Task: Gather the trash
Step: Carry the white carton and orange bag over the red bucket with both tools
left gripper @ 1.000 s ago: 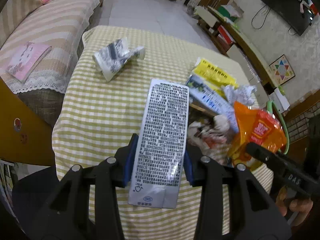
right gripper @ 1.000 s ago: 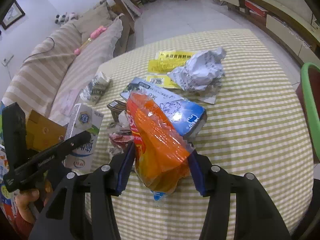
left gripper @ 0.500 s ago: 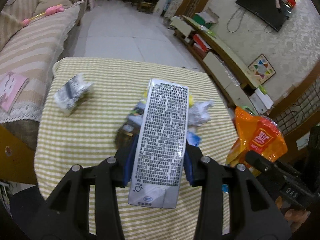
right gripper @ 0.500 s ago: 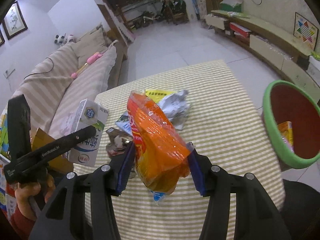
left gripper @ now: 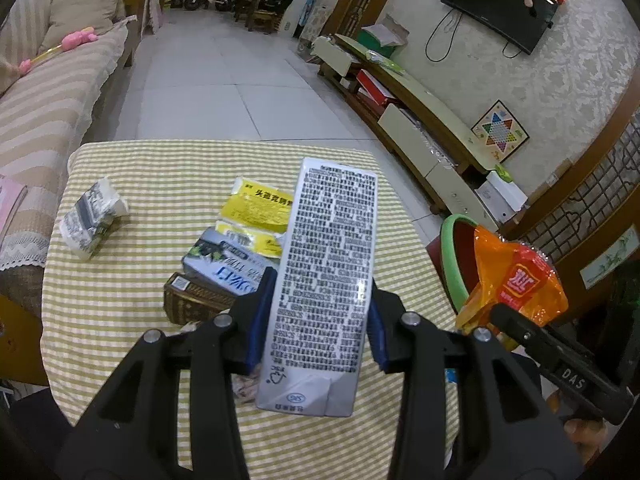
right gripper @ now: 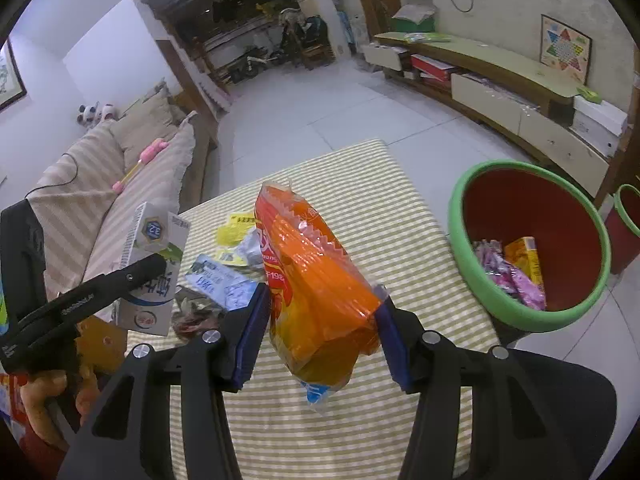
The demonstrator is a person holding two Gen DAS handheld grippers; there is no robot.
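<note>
Both tools are showing the same build. The left gripper (left gripper: pixel 318 324) is wearing matte black angular arms with 2 blue pads (left gripper: pixel 260 316) and 4 round silver screw heads across its linkage. The right gripper (right gripper: pixel 320 334) is carrying the same black frame, blue pads (right gripper: pixel 252 336) and 4 silver screws. White lettering is running along each black side bar.
</note>
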